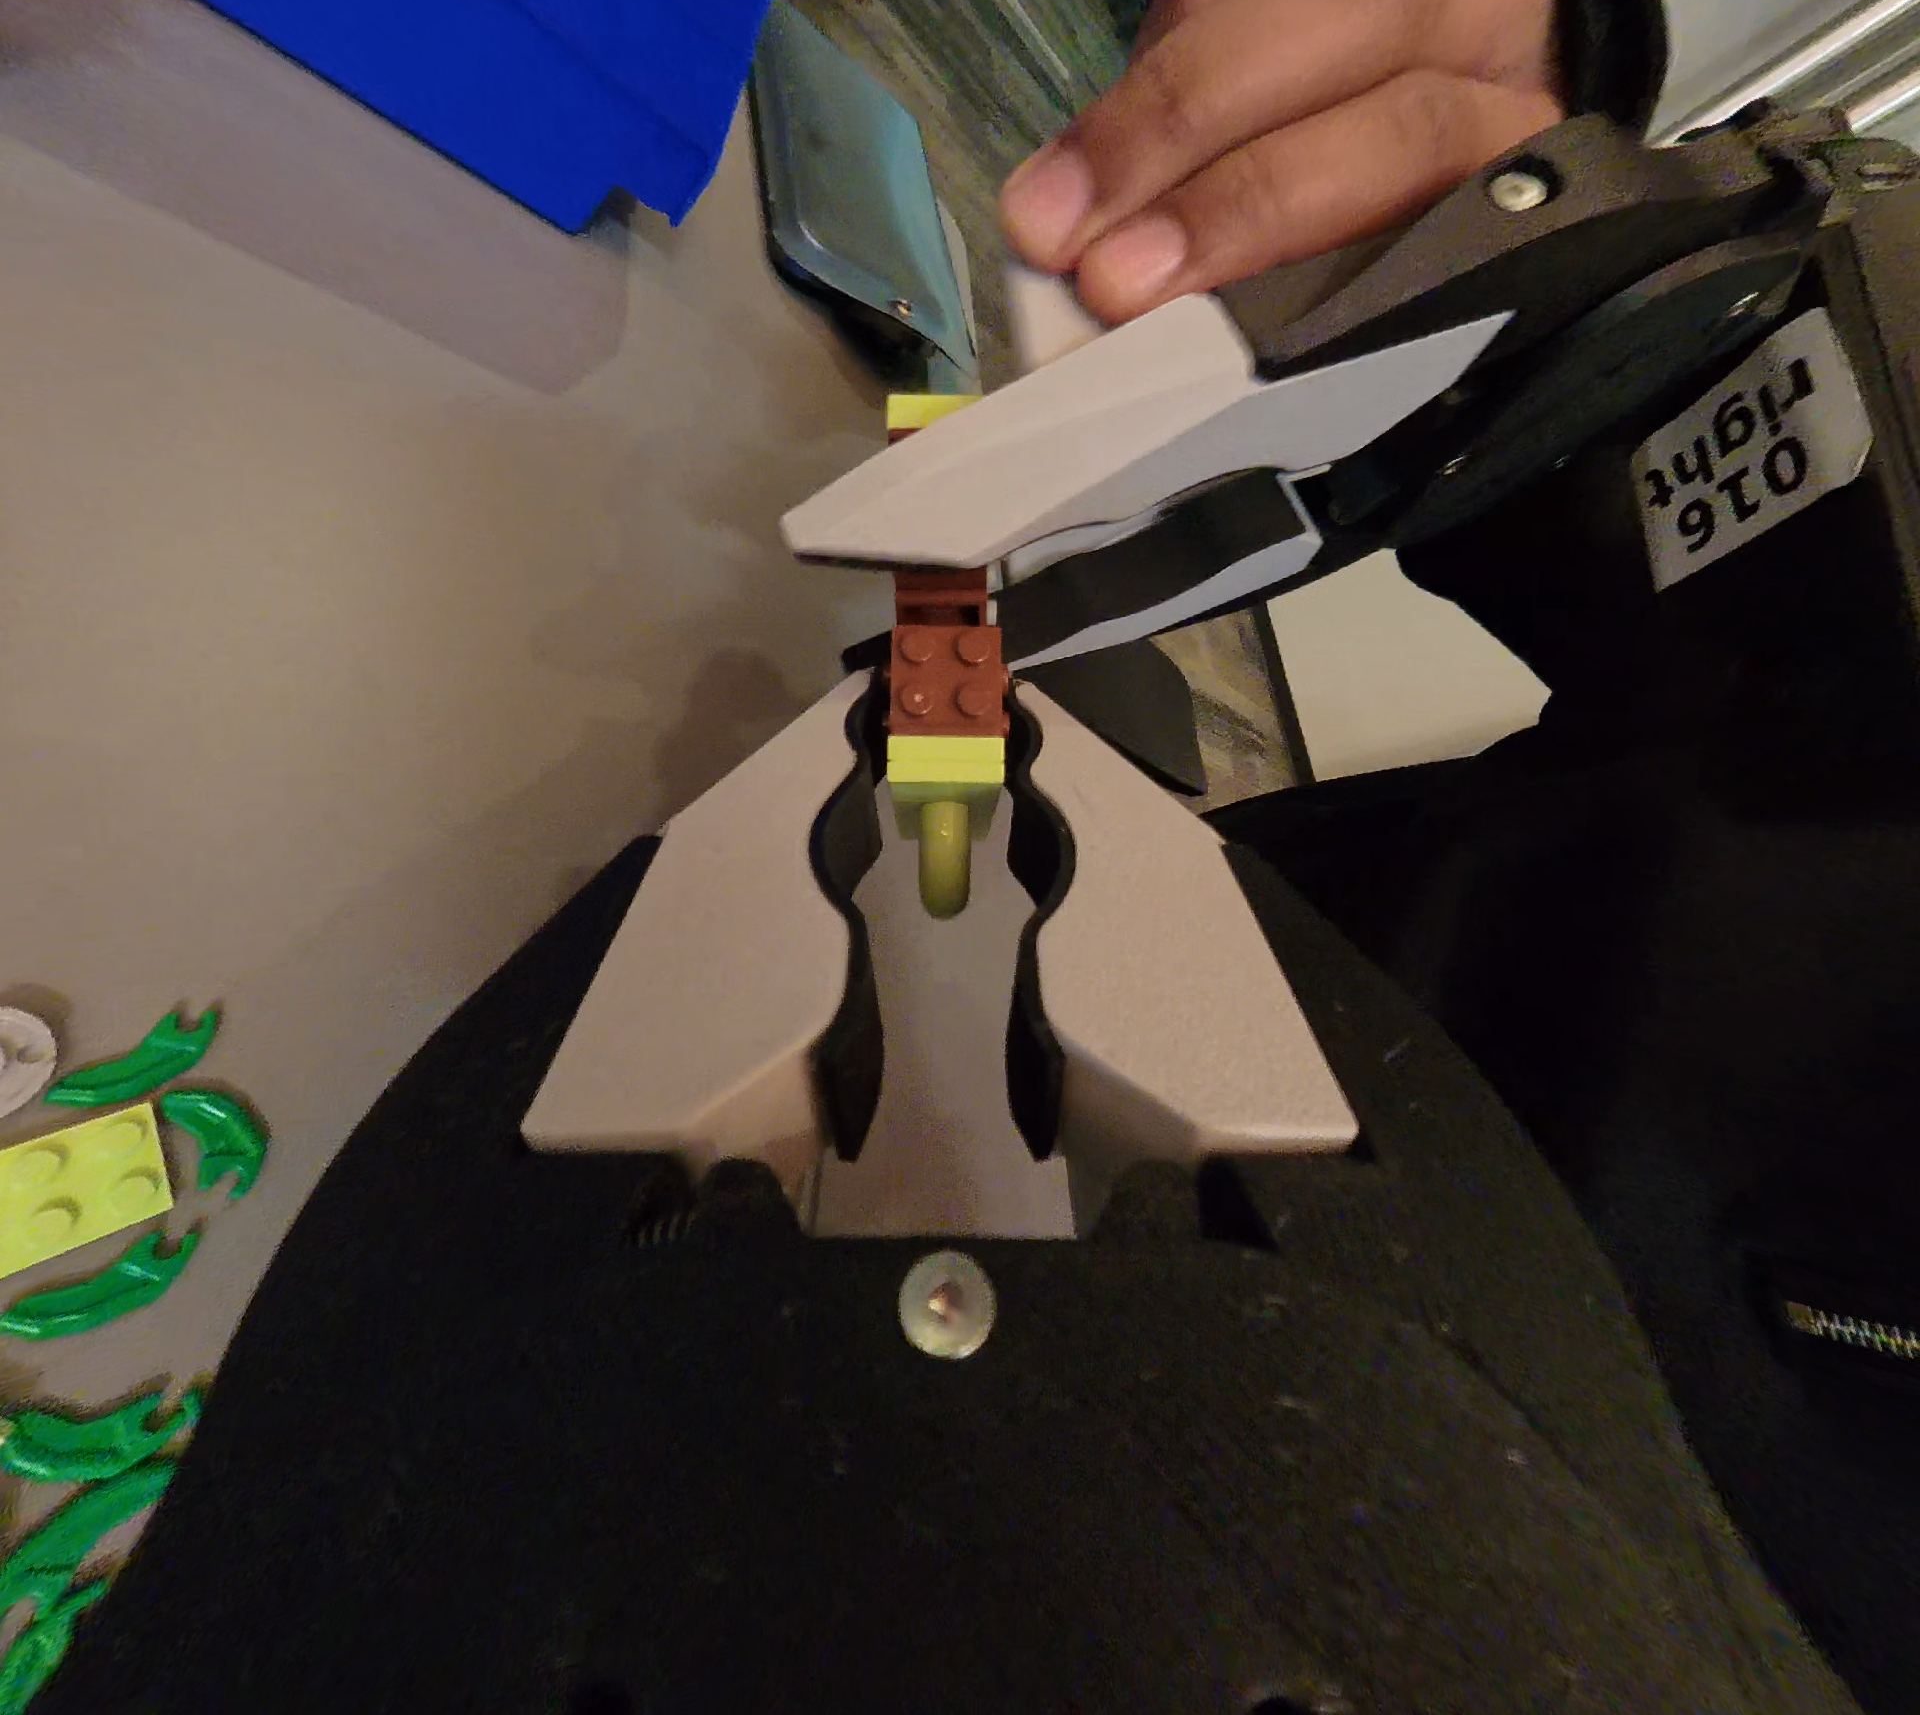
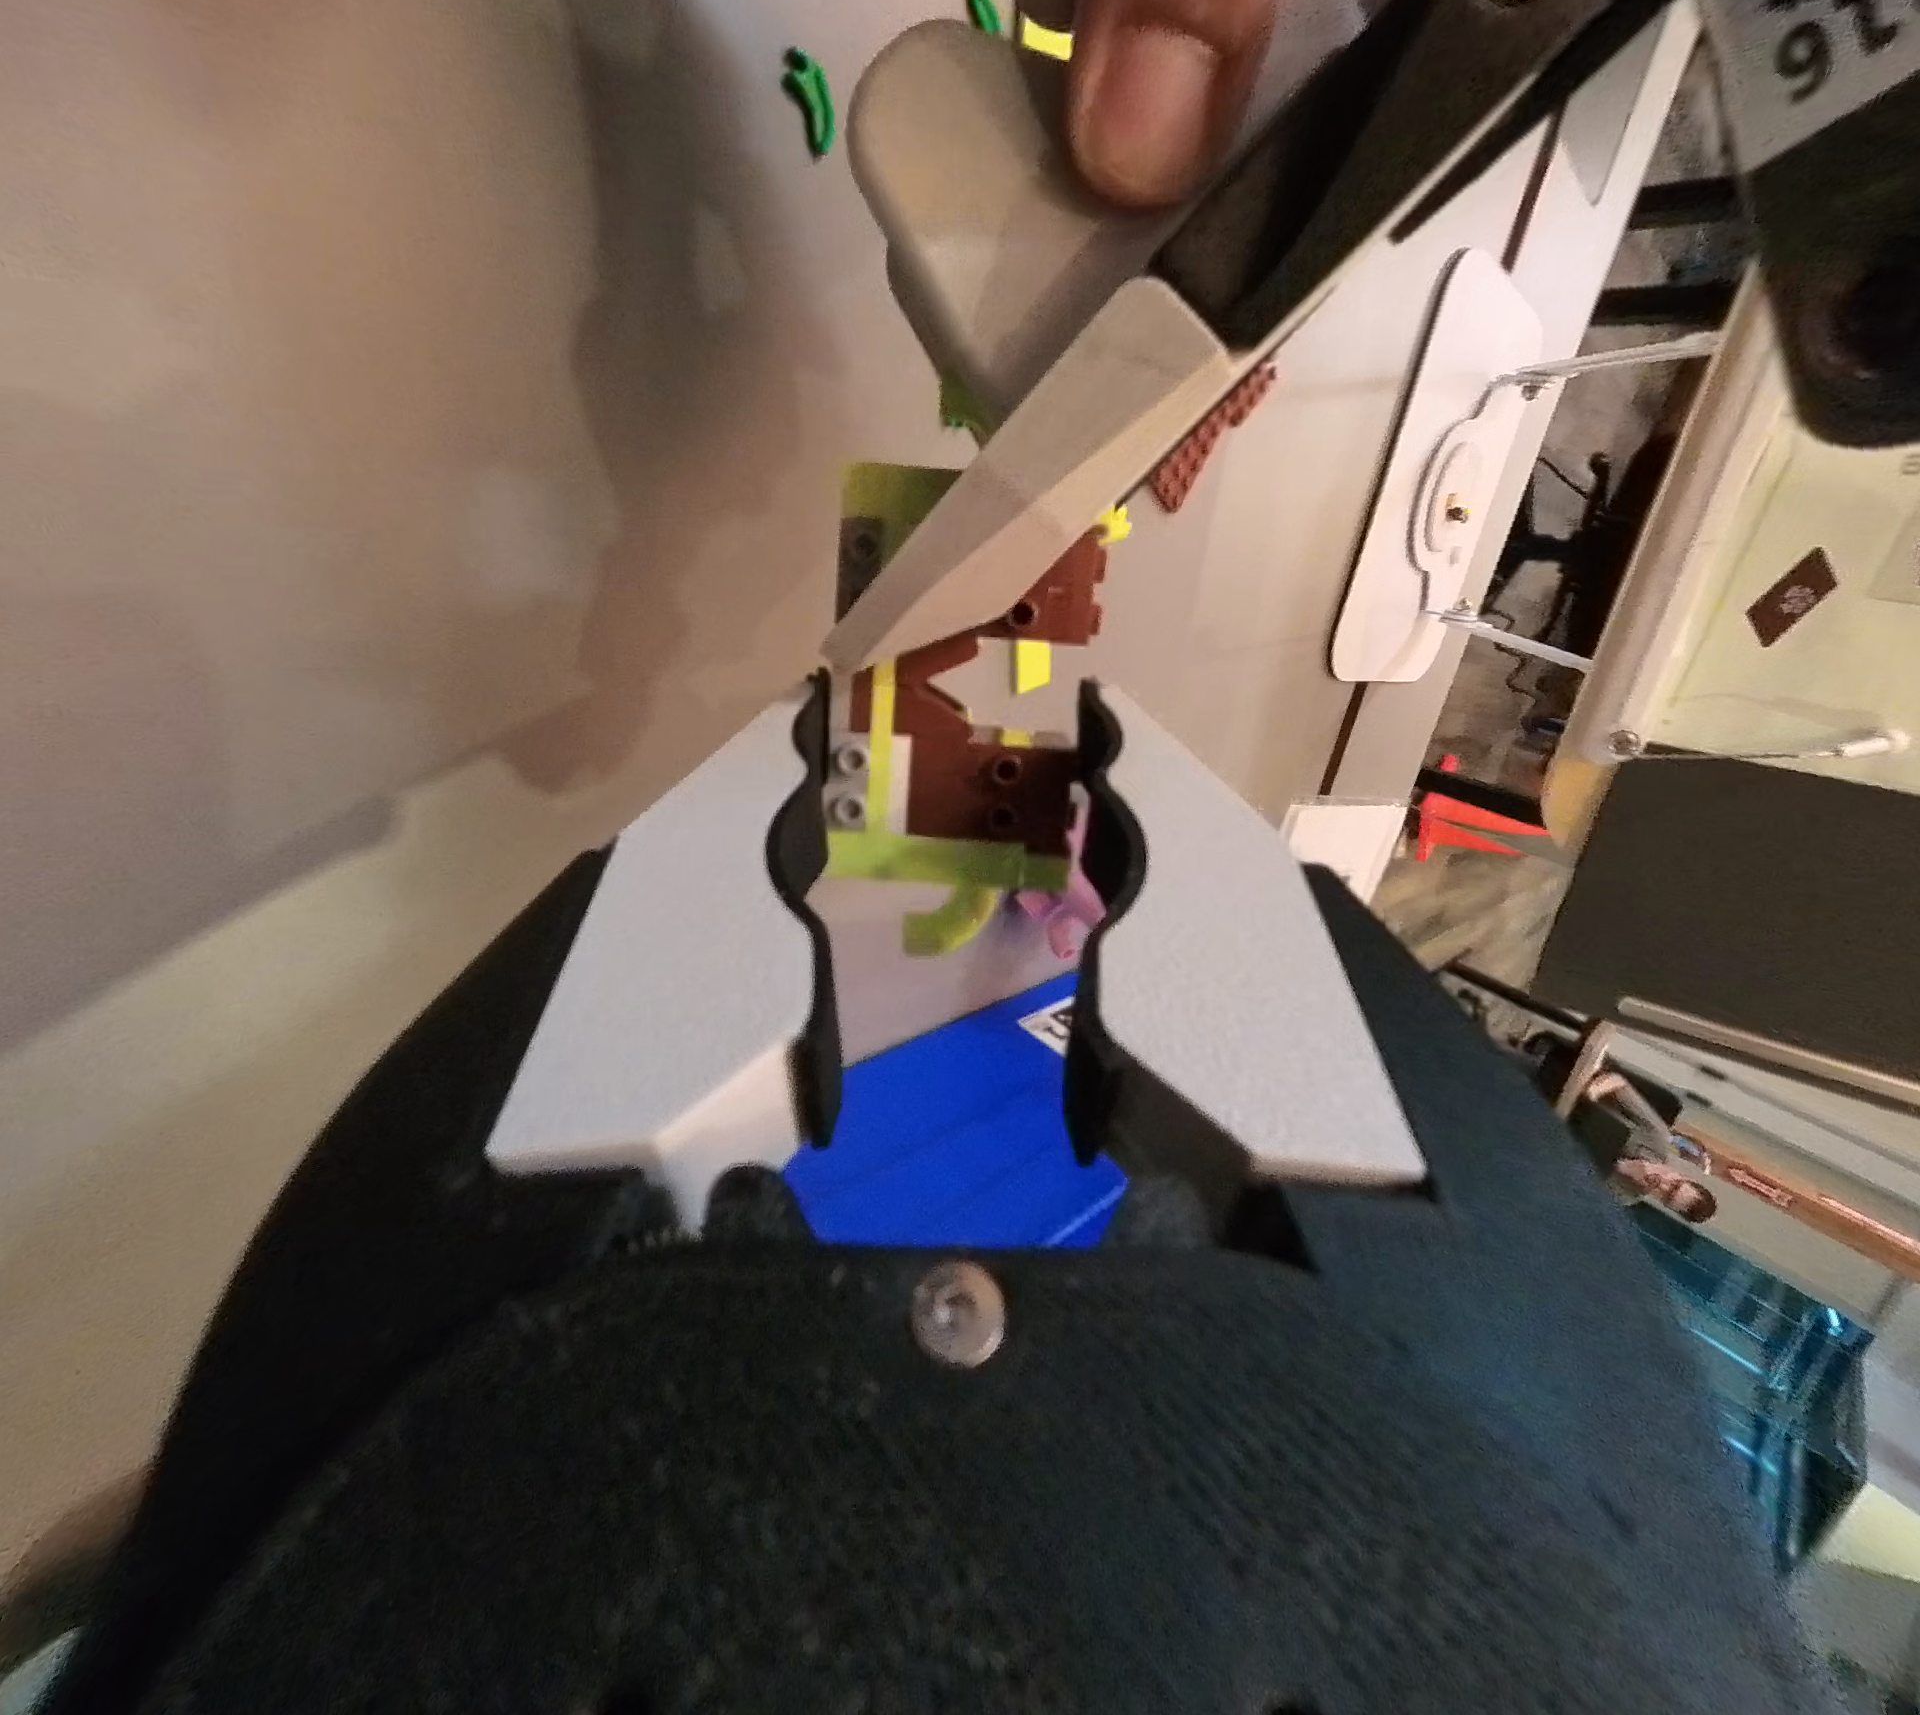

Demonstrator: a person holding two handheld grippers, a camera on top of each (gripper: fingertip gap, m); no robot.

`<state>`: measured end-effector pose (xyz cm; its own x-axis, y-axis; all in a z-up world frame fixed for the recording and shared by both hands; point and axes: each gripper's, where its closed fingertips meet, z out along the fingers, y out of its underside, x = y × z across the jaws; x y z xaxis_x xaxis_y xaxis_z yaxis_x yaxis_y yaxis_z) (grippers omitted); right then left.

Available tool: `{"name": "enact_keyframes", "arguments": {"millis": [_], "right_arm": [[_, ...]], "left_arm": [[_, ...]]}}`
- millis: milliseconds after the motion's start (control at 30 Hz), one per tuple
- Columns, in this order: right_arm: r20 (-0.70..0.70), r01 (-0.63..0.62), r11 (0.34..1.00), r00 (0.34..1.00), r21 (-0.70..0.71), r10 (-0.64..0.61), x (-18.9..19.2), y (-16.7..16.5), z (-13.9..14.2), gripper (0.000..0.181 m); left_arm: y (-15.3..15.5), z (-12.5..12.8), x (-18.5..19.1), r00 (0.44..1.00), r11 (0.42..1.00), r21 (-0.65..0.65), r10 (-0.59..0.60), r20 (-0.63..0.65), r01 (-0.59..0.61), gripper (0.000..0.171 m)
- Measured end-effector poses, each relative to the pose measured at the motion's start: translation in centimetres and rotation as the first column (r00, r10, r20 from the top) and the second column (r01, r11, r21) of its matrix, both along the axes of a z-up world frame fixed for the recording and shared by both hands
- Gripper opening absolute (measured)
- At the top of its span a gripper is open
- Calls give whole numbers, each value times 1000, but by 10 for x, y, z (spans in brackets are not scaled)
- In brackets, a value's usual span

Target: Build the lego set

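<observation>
A small lego assembly [image 1: 945, 756] of brown and lime bricks with a lime stalk is held in the air between both grippers. My left gripper [image 1: 945, 678] is shut on its near end in the left wrist view. My right gripper [image 1: 930, 572] comes in from the right and is clamped on its far brown part. In the right wrist view the assembly [image 2: 977, 782] sits between the pads of my right gripper [image 2: 956, 709], which is shut on it. The left gripper [image 2: 862, 626] reaches in from the upper right and covers the assembly's top.
Green leaf pieces [image 1: 135, 1073], a lime plate [image 1: 83, 1177] and a grey round piece [image 1: 21, 1052] lie on the table at the lower left. A blue bin [image 1: 416, 3] stands at the back. A brown plate [image 2: 1216, 439] lies on the table. A hand [image 1: 1247, 138] holds the right gripper.
</observation>
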<state>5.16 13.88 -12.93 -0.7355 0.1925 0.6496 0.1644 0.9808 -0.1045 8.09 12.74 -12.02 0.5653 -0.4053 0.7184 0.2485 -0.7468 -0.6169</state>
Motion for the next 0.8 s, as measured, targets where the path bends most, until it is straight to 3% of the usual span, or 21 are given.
{"name": "enact_keyframes", "arguments": {"millis": [333,500,600,700,800], "right_arm": [[92,70,997,994,-31,-66,3,2,-10,44],[28,102,988,995,-119,-99,-2,1,-4,46],[-68,51,987,996,-152,-62,-7,-10,13,64],[-60,50,994,997,-100,-56,-7,-13,9,76],[-53,25,999,998,-29,-27,-7,-12,0,72]], "left_arm": [[1,-3,4,1000,1000,-2,1,-19,-1,15],[2,1,-2,998,1000,9,-4,58,3,16],[4,-1,-7,993,1000,4,10,115,-11,15],[5,2,-3,987,1000,17,-6,163,3,15],[5,3,3,992,999,35,-6,126,2,16]]}}
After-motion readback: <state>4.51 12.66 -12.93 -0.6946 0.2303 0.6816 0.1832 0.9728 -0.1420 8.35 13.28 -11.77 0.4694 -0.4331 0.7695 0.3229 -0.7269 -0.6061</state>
